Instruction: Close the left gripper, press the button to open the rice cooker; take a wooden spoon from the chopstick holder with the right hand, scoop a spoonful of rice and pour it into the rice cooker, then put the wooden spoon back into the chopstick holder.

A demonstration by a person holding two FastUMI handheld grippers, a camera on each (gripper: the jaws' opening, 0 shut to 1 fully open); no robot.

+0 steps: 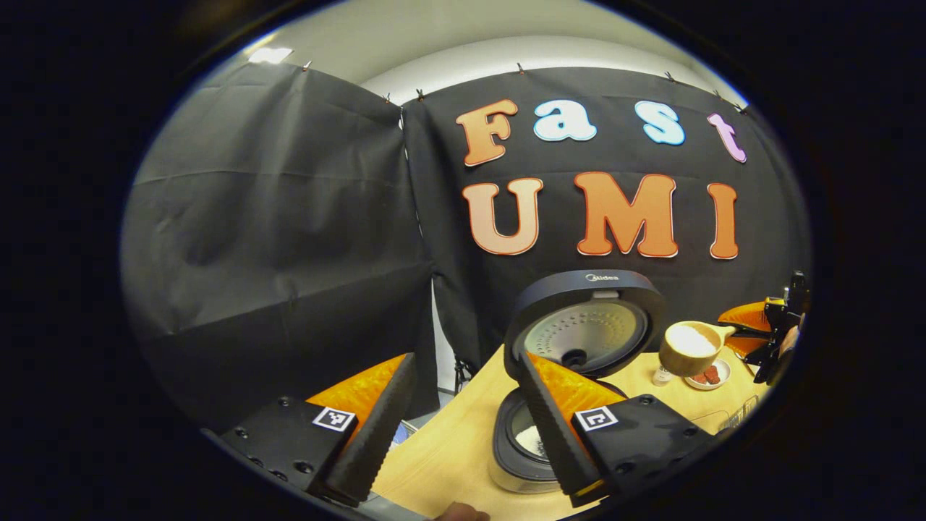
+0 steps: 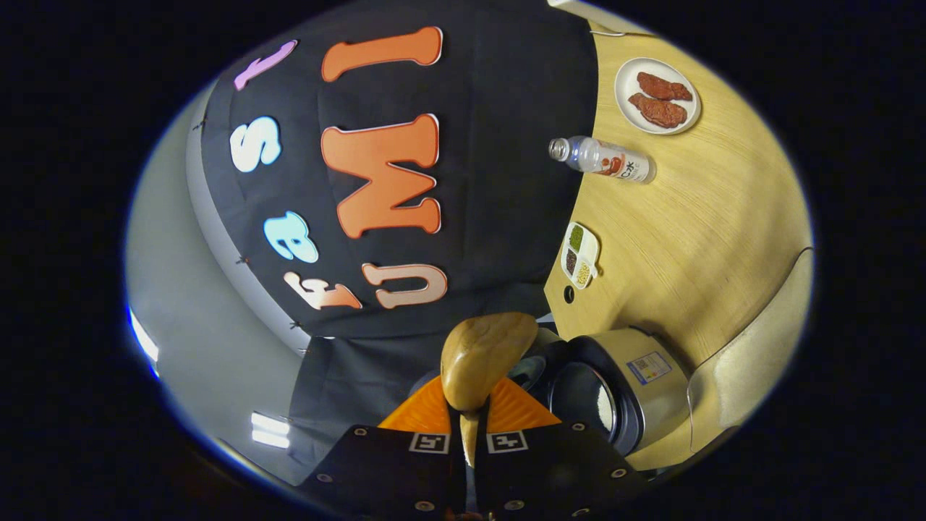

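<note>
- the round-bowled wooden spoon, heaped with white rice, hangs beside the raised lid of the dark grey rice cooker, which stands open on the pale wooden table.
- the right gripper has its fingers pressed together on the spoon's handle.
- the left gripper is spread wide, holding nothing, near the cooker.
- a white plate of reddish pieces and a clear plastic bottle sit well apart from the cooker.

Rice cooker: lid up and wide open, dark grey, round, standing on the table; pale inner plate with steam holes faces out, a little rice showing in the pot below.
Wooden spoon: pale wood, deep round bowl heaped with white rice, held level just right of the raised lid, handle pointing right.
</note>
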